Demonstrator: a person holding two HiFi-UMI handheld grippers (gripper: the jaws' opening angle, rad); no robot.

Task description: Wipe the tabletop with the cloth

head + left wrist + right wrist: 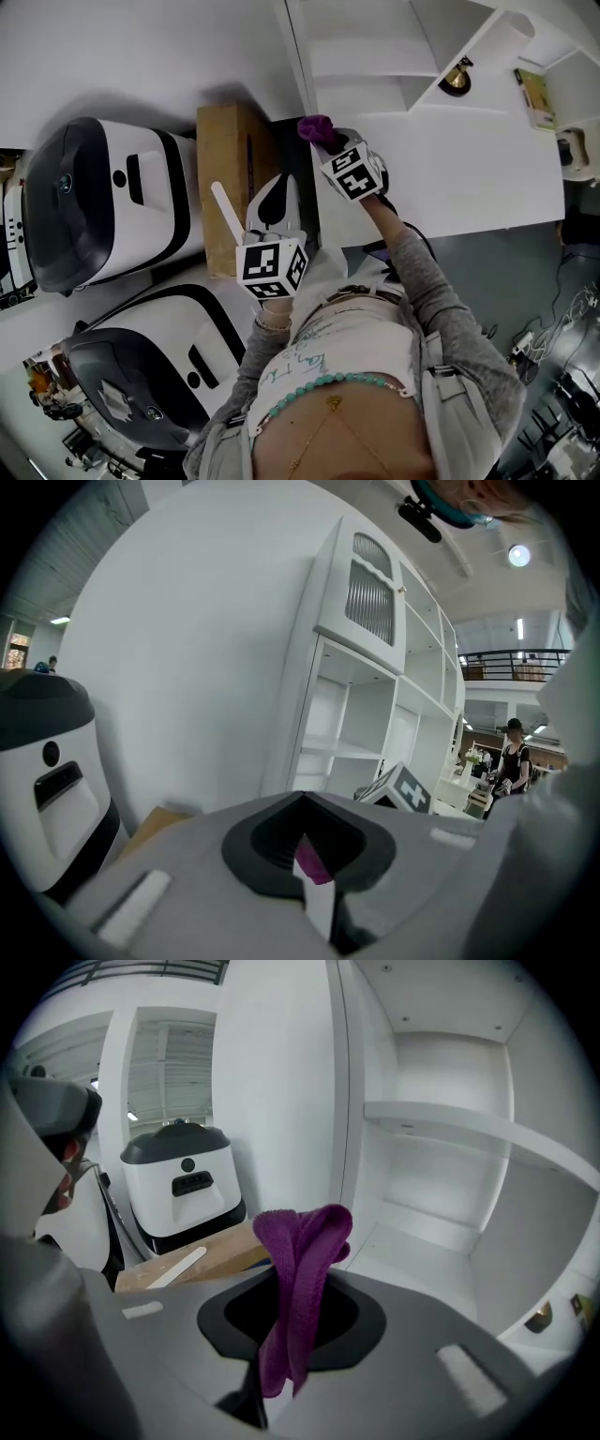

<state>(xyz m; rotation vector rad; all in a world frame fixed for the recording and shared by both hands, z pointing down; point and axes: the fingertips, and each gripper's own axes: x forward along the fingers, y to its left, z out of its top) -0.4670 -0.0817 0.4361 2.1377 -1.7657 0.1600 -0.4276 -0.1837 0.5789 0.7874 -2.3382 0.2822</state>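
A purple cloth is bunched and pinched between the jaws of my right gripper, which is shut on it. In the head view the cloth and right gripper are at the far left corner of the white tabletop, beside the white shelf unit. Whether the cloth touches the table is not visible. My left gripper is held off the table's left edge, near the cardboard box. Its fingers are spread and hold nothing. A sliver of purple cloth shows through its gap.
A brass bell and a book lie at the table's far side. Two white-and-black machines stand at the left. Cables lie on the floor at the right. The shelf's open compartments face the right gripper.
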